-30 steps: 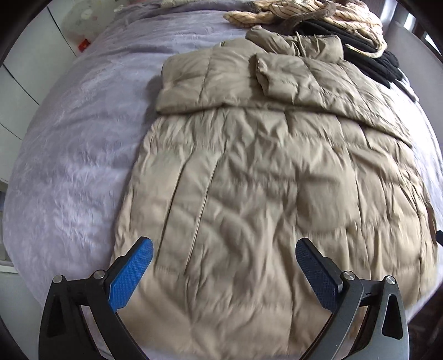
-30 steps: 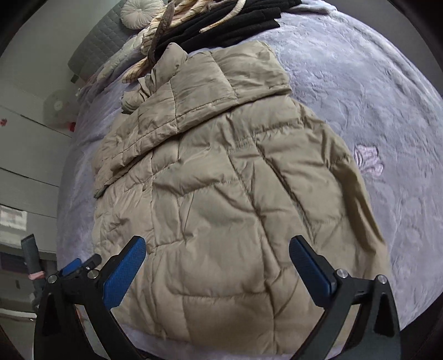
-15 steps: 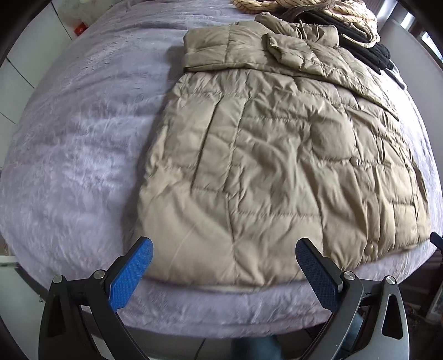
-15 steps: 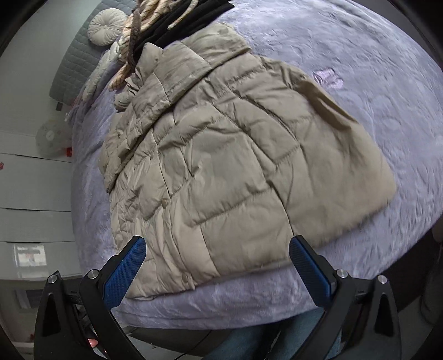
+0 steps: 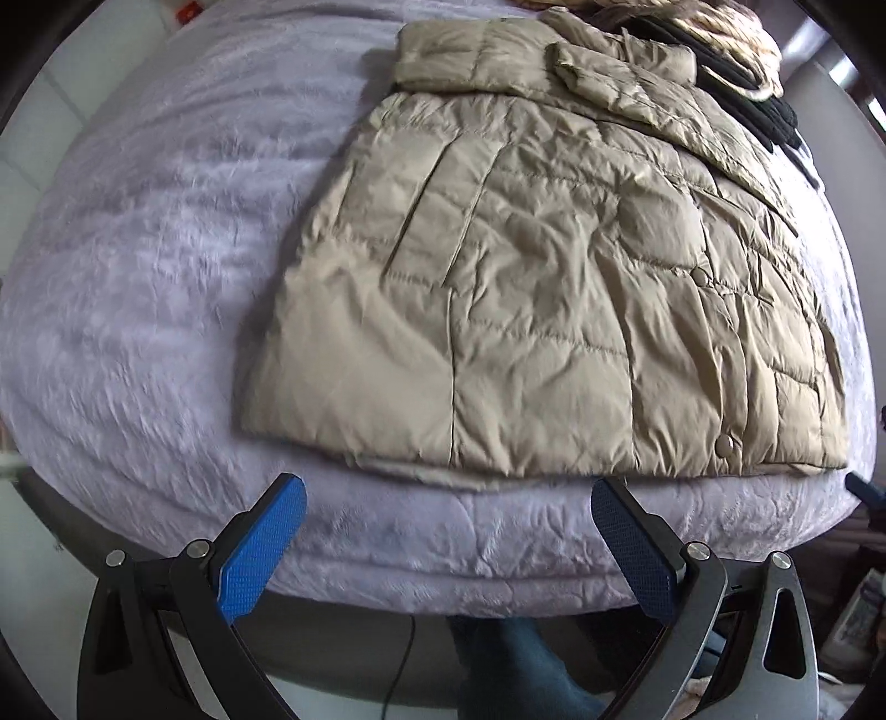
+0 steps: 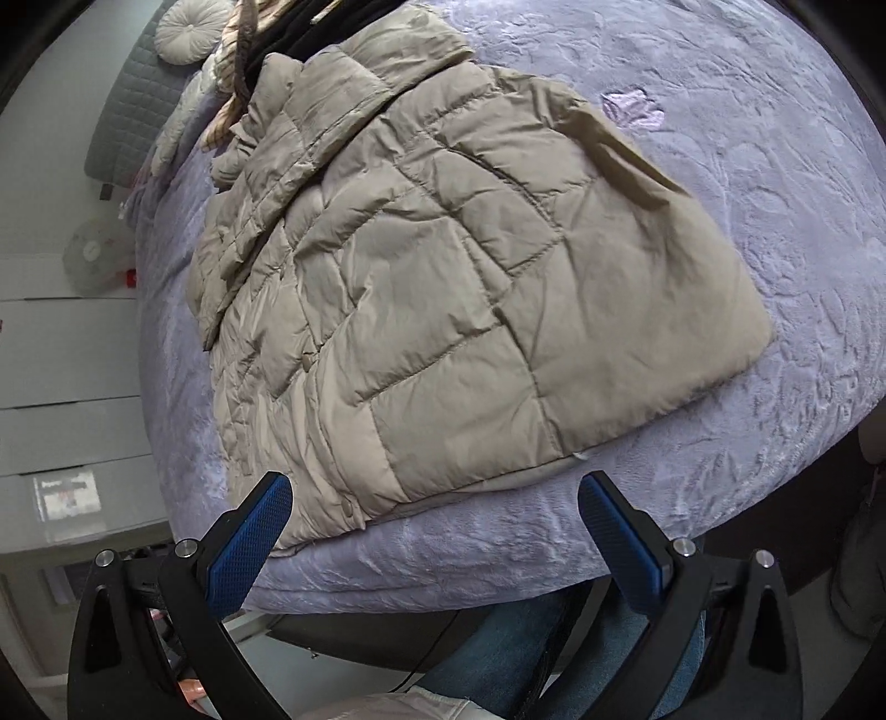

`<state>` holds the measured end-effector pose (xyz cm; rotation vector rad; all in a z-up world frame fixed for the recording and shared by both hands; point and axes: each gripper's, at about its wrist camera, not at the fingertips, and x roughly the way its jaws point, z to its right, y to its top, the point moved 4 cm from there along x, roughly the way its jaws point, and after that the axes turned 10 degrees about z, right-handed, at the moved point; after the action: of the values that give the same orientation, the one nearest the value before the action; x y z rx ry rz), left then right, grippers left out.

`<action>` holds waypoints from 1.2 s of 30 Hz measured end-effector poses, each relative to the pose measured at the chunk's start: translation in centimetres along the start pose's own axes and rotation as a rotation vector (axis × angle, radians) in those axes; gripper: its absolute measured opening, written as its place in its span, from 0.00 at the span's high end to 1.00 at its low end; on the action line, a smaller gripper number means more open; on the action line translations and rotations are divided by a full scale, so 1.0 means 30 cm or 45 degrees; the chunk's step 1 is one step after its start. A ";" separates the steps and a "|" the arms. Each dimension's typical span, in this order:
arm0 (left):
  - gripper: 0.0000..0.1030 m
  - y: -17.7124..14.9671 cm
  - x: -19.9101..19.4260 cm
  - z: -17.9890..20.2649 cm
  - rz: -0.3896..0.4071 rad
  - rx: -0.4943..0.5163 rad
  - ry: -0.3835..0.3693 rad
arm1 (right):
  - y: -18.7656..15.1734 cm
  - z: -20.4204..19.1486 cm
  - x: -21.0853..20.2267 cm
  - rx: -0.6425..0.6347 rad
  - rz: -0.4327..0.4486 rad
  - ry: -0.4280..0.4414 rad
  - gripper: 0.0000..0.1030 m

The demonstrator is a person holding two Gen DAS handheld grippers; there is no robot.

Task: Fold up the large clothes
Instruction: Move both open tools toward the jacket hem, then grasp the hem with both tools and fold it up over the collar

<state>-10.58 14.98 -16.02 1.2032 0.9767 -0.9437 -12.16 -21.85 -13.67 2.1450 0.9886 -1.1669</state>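
Jacket (image 5: 554, 288): laid flat on bed (image 5: 138, 249), sleeves folded across far end. Left claw (image 5: 448, 540), right claw (image 6: 434, 534): released, held clear of near hem.

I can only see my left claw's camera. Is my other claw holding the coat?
Observer: No. The right claw is open and holds nothing; the coat lies flat in front of it.
Operator: What's next to the coat on that side?
Observer: Bare blanket with a flower on it.
Operator: What's at the far end of the bed?
Observer: A round cushion against a grey headboard.
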 end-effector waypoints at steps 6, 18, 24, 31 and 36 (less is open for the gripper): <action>0.00 -0.063 0.031 -0.118 -0.026 -0.302 -0.060 | 0.001 0.085 0.020 0.091 -0.043 0.022 0.00; 0.00 -0.004 0.197 -0.091 -0.035 -0.439 -0.397 | -0.021 0.210 0.013 0.246 -0.016 0.013 0.00; 0.00 0.089 0.243 -0.075 -0.016 -0.528 -0.499 | 0.024 0.231 0.024 0.311 0.073 0.080 0.00; 0.00 0.093 0.277 -0.053 -0.064 -0.465 -0.463 | 0.051 0.271 0.117 0.500 0.121 0.125 0.00; 0.06 0.091 0.276 -0.059 -0.084 -0.439 -0.449 | 0.073 0.251 0.096 0.619 0.226 0.326 0.00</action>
<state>-5.63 16.55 -23.26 0.6910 0.8546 -0.9539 -13.09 -27.50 -19.77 2.7568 0.6363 -1.1517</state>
